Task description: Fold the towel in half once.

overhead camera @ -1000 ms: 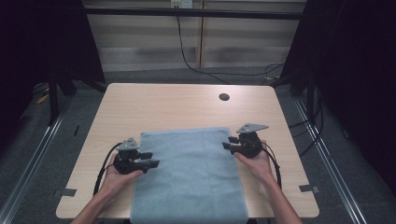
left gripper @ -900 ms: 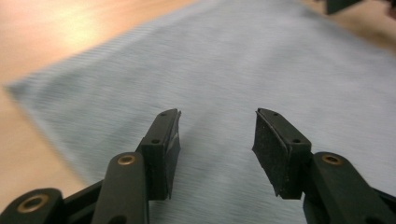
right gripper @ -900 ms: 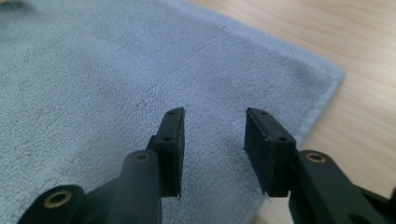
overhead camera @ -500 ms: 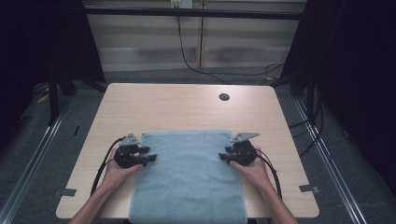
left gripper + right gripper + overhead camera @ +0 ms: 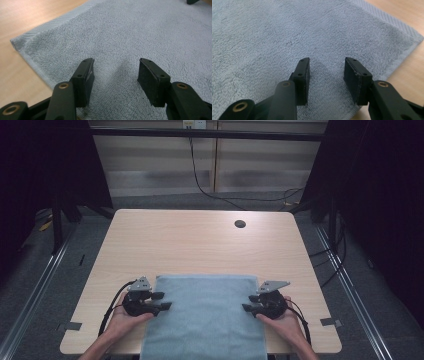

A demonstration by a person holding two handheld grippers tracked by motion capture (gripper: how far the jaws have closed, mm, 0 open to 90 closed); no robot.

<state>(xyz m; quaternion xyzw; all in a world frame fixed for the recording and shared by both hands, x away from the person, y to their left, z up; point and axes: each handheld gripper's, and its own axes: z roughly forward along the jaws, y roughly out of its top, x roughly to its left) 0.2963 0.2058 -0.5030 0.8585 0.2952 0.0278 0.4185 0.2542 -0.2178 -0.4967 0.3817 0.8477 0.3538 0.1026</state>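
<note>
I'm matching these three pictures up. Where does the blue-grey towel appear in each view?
High view: towel lies bottom centre, between both grippers.
Left gripper view: it spreads across the centre and right, with its far corner at the left.
Right gripper view: it spreads across the left and centre, with its far corner at the right.
Shared landmark: the wooden table.

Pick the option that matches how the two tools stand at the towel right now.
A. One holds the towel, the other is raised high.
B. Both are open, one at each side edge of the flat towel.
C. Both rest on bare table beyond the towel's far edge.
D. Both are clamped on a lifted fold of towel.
B: the left tool and right tool sit at opposite side edges of the flat towel, jaws apart with nothing pinched.
</note>
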